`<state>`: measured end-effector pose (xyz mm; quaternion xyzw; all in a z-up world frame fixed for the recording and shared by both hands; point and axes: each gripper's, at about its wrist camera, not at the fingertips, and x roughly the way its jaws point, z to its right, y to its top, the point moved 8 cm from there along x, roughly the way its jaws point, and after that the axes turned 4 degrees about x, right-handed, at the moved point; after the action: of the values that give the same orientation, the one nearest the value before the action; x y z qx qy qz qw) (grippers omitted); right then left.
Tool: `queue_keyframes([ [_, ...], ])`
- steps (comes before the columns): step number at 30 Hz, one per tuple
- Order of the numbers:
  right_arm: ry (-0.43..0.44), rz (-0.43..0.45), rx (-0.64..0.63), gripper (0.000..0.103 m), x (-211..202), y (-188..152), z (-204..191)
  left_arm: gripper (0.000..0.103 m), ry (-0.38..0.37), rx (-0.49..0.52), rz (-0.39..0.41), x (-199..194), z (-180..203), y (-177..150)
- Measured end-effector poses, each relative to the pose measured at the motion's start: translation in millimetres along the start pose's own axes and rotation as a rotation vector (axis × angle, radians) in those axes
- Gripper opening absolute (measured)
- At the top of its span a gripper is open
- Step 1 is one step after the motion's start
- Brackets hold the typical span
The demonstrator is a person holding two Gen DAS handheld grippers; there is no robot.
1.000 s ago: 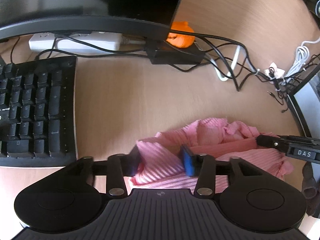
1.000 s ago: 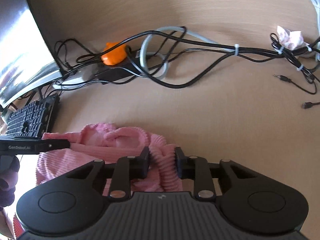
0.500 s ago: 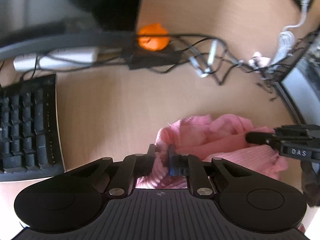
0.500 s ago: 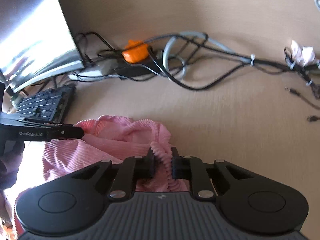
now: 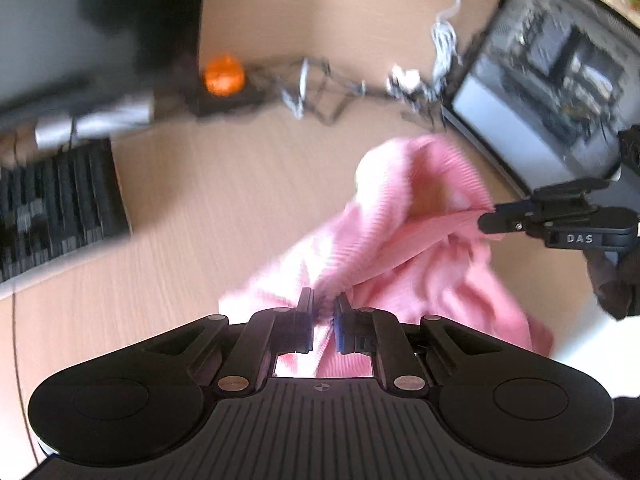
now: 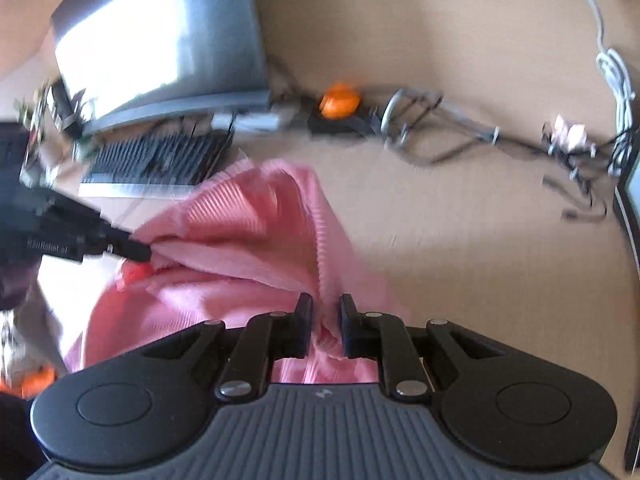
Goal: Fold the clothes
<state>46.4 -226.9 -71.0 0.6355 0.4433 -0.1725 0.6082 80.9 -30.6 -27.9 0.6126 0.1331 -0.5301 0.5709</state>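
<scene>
A pink ribbed garment (image 5: pixel 404 248) hangs bunched above the wooden desk, stretched between both grippers. My left gripper (image 5: pixel 323 312) is shut on one edge of it, fabric pinched between the pads. My right gripper (image 6: pixel 325 316) is shut on another edge of the pink garment (image 6: pixel 248 240). In the left wrist view the right gripper (image 5: pixel 486 224) enters from the right, gripping the cloth. In the right wrist view the left gripper (image 6: pixel 140 254) comes in from the left, holding the cloth. Both views are blurred by motion.
A black keyboard (image 5: pixel 52 208) lies at the left of the wooden desk (image 5: pixel 208 248). Tangled cables (image 6: pixel 460 136), an orange object (image 5: pixel 224 76) and a monitor (image 5: pixel 560 80) at the right line the back. A second monitor (image 6: pixel 160 40) stands behind the keyboard.
Both grippers closed on the pink garment and lifted it off the desk, pulling it up and stretching it between them; the cameras tilted and rose, bringing the monitors into view.
</scene>
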Motion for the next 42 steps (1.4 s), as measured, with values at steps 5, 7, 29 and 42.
queue_keyframes([
  [5, -0.034, -0.122, -0.111, 0.020, 10.9, -62.1, -18.3, 0.027, 0.006, 0.040, -0.149, 17.5, -2.5, -50.0],
  [7, -0.039, -0.178, -0.083, 0.030, 12.3, -80.4, -12.3, 0.028, 0.005, 0.045, -0.190, 16.9, -6.9, -63.9],
  [29, 0.053, -0.002, -0.057, 0.054, 49.0, 26.4, 1.0, 0.056, -0.162, 0.053, -0.008, 44.1, 19.0, 32.6],
  [42, 0.055, -0.016, 0.342, 0.066, 10.9, -3.4, 52.0, 0.085, -0.036, -0.237, -0.078, 12.5, -32.9, -13.9],
])
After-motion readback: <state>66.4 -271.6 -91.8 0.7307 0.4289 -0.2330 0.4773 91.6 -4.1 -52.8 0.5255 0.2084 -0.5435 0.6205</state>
